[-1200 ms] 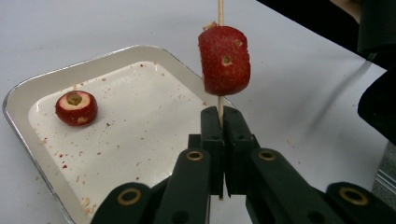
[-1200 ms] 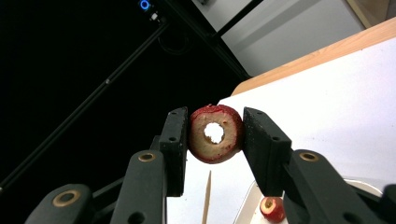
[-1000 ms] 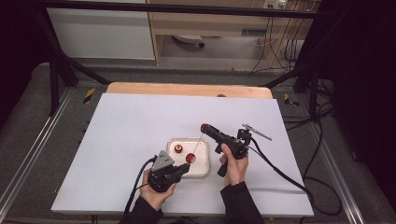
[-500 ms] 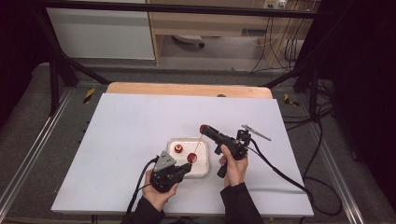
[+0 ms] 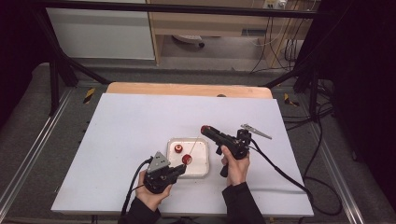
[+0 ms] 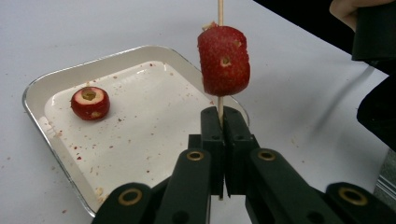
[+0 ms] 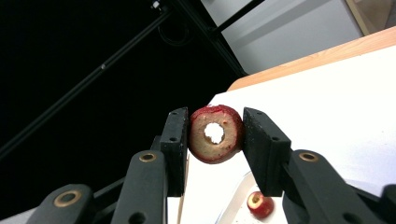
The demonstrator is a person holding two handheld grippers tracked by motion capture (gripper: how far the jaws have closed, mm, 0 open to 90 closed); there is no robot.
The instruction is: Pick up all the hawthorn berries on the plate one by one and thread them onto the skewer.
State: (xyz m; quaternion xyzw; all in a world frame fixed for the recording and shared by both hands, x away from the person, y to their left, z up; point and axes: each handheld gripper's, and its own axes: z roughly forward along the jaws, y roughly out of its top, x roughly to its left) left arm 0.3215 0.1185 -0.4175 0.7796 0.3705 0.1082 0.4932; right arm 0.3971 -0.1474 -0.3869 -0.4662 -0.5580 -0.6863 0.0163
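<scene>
Red and pitted, a cored round fruit [image 6: 224,60] is threaded on a thin wooden skewer [image 6: 220,9] that rises straight up from the left gripper [image 6: 220,135]. That gripper's two black jaws are pressed together on the lower end of the stick, which passes between them just below the fruit; fruit and jaws are near one another but do not touch. In the high view the left gripper [image 5: 180,170] lies at the near edge of a shallow white rectangular metal tray [image 5: 201,171], with the skewered fruit [image 5: 187,159] just ahead of its tips and the skewer [image 5: 195,147] slanting up and away from it.

The right gripper [image 7: 215,135] is partly closed around a second red fruit piece with a hole bored through its pale centre [image 7: 215,133]; both jaw pads bear on its sides and the hole faces the camera. In the high view the right gripper [image 5: 205,129] is held up over the far right corner of the tray, with that holed piece [image 5: 204,129] at its tip.

Beyond the left gripper and to its left, a third red fruit piece with a pale cut top [image 6: 90,102] sits alone on the tray's [image 6: 37,88] speckled floor. The tray rests on a white table [image 5: 130,126].
</scene>
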